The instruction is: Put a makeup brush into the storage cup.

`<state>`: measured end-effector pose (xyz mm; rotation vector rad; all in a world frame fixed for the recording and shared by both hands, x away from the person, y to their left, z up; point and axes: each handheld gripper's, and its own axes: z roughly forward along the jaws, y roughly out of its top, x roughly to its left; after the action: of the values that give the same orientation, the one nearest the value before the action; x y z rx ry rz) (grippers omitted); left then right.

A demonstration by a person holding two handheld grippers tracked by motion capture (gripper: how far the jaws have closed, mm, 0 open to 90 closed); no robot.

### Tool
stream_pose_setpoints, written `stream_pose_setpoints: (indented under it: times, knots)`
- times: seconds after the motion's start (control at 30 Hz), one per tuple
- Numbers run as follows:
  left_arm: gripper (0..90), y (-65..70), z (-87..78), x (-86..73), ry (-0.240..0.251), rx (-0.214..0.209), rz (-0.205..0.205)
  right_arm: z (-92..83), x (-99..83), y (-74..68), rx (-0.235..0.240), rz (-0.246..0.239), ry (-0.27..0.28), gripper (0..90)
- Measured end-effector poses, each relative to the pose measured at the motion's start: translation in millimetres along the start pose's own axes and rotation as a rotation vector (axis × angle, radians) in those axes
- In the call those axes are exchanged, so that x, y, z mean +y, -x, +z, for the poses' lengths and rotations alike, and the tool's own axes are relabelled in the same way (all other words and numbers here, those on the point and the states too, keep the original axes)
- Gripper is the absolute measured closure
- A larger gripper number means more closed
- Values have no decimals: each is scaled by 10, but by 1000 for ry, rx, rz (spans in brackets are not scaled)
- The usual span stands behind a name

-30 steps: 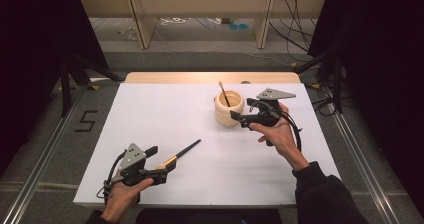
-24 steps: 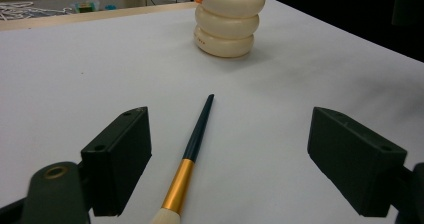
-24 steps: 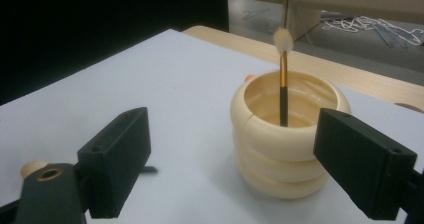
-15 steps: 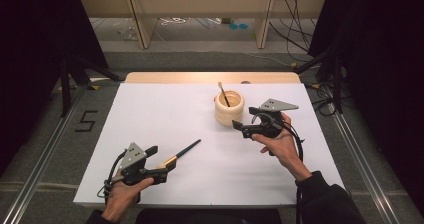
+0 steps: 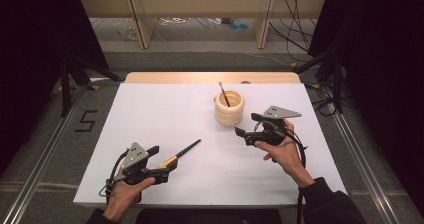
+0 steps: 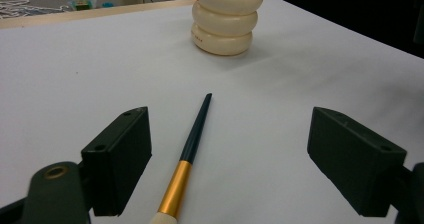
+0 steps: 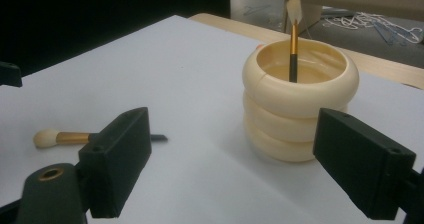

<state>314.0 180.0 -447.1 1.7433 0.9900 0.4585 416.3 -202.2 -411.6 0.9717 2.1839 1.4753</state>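
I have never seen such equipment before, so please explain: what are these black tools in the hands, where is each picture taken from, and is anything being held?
A person sits at a white table and holds a hand-operated two-jaw gripper in each hand; there is no robot arm. The high view looks down from above: the left gripper is at bottom left, the right gripper at right. The other two pictures come from cameras riding on the grippers, looking along their black jaws. On the table stands a cream ribbed cup with one makeup brush standing inside. A second makeup brush lies flat between the left gripper's open jaws, not clamped. The right gripper, also open, is beside the cup, apart from it. Nothing is held.
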Motion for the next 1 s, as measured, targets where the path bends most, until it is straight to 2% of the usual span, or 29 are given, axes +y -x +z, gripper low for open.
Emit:
stream_pose_setpoints:
  times: [0.07,0.13,0.17,0.23,0.37,0.5,0.7,0.73,0.8,1.0]
  knots:
    - [174,-14,-6,5,8,-3,13,-21,-22,-14,-6,5,3,163]
    - [174,-14,-6,2,11,0,1,-46,-43,-26,0,6,4,163]
    - [174,-10,-12,3,6,2,2,-65,-48,-31,-4,3,-6,163]
    - [174,-13,-15,5,4,-1,16,-85,-67,-44,1,10,9,163]
    - [174,-12,-15,3,2,0,16,-129,-99,-61,-5,8,10,163]
    - [175,-17,-16,1,3,-1,19,-157,-133,-79,9,13,-3,163]
    - [175,-15,-21,-2,2,-1,24,-185,-193,-94,9,26,7,161]
    - [175,-17,-24,-2,1,0,23,-204,-196,-95,7,22,-10,161]
    - [175,-8,-25,-7,1,7,1,-208,-216,-103,9,27,2,160]
    - [175,-7,-27,-10,3,8,1,-255,-269,-126,7,26,-6,160]
